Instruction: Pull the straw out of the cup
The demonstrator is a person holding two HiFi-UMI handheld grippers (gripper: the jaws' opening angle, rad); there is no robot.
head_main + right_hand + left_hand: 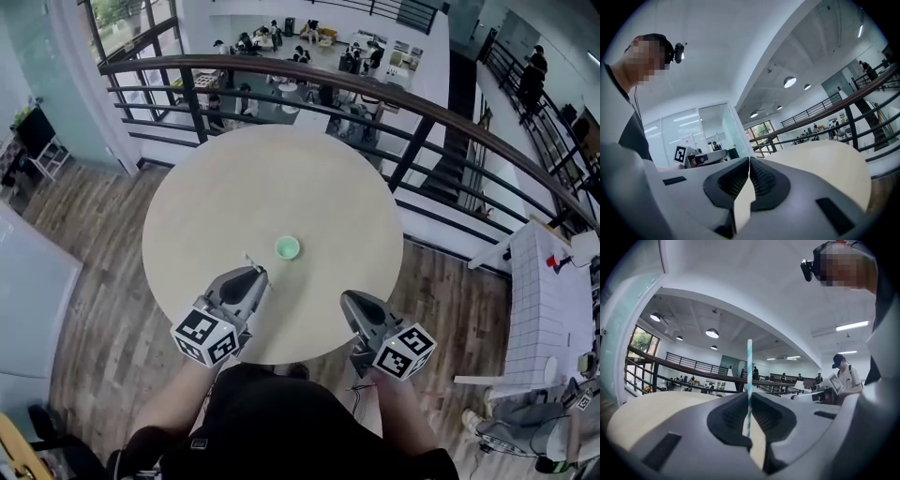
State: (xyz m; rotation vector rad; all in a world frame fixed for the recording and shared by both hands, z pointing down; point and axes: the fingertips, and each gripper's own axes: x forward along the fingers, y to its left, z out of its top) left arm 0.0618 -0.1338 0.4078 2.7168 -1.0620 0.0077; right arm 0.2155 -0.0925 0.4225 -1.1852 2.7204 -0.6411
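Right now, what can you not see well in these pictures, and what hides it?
Lower end of the straw: left gripper view, lost behind the jaws of the left gripper, which is shut on it.
The straw in the head view: too small to make out at that gripper's tip.
The cup: head view only, too small to show what is inside; outside both gripper views.

Round pale table (272, 187) on a wood-plank floor (103, 309), backed on the far side by a dark curved railing (281, 67), with a lower hall (281, 42) beyond and below it, people seated there at tables. To the right, near the rail, a white gridded table (548, 300) with small items on it; to the left, a white panel (33, 300). Overhead, round ceiling lamps (712, 333), lit, and off to one side a person in a dark cap (843, 373) and white shirt.
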